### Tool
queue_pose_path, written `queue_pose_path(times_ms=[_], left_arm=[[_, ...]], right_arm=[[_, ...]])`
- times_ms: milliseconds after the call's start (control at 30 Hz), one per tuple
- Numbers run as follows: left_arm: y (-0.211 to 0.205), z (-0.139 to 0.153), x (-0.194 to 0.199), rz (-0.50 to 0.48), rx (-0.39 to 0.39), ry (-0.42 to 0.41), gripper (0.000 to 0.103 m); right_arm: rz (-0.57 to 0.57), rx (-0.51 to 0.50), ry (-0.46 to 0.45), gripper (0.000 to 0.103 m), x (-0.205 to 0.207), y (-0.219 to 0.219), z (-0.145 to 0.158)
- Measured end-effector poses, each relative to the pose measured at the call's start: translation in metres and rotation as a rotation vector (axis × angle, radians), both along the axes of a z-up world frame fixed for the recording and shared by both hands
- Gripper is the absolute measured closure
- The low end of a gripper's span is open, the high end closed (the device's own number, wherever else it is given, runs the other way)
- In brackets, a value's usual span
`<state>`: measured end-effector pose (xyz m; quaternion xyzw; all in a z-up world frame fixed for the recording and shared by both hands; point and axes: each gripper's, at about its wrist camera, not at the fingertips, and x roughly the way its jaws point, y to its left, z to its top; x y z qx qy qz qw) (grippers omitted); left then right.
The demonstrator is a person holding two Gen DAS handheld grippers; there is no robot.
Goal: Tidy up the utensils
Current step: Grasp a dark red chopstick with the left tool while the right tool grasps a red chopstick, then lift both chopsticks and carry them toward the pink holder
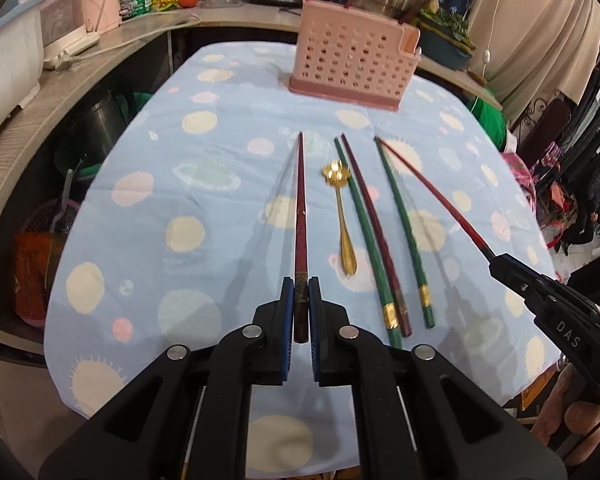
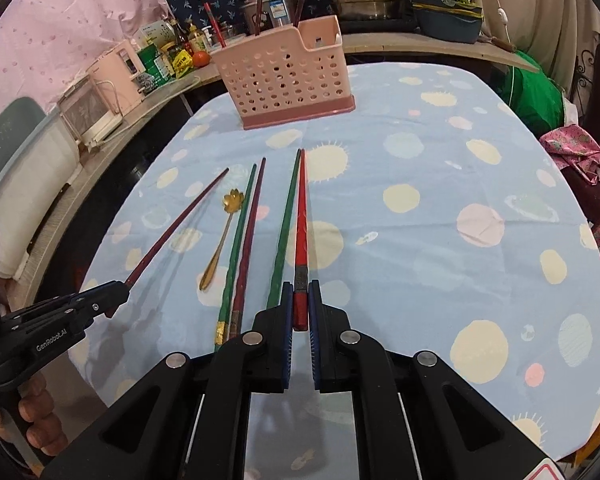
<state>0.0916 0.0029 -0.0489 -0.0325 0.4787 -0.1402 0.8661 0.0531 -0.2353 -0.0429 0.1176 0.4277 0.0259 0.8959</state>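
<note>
- The left gripper [image 1: 299, 304] was seen closed on the thick end of a dark red chopstick [image 1: 300, 216], which was pinched between its blue-padded fingers [image 1: 287, 312] and pointed away toward the holder.
- The right gripper [image 2: 300, 304] was likewise seen closed on a bright red chopstick [image 2: 301, 232], clamped near its butt end, with the tip angled forward beside a green one.
- Each gripped chopstick appeared raised at the held end; whether the tips touched the cloth could not be told.
- A gold spoon [image 1: 340, 216] was laid on the counter [image 1: 204, 208] between the dark red chopstick and a green chopstick [image 1: 364, 240], its flower-shaped bowl pointing away.
- A maroon chopstick [image 1: 374, 232] was found lying against that green one, nearly touching along its length.
- A second green chopstick [image 1: 404, 228] was laid just to the right, apart from the pair.
- A pink perforated holder [image 1: 348, 64] was stood upright at the far end of the counter, with several chopsticks already seen sticking out of it.
- The counter was covered by a light blue cloth with pale spots.
</note>
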Motion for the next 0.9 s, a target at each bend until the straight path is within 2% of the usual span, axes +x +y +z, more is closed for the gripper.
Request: queue_pose_path(times_ms=[433,900], left_arm=[[0.017,0.084,0.036,0.061,-0.041,-0.162,0.096],[0.010,0.142,0.101,0.074,-0.063,-0.279,0.096]], right_arm=[[-0.040,0.009,-0.196,0.096,0.024,-0.025,0.085],[-0.071,0.017,-0.284,0.096,0.080,-0.053,0.128]])
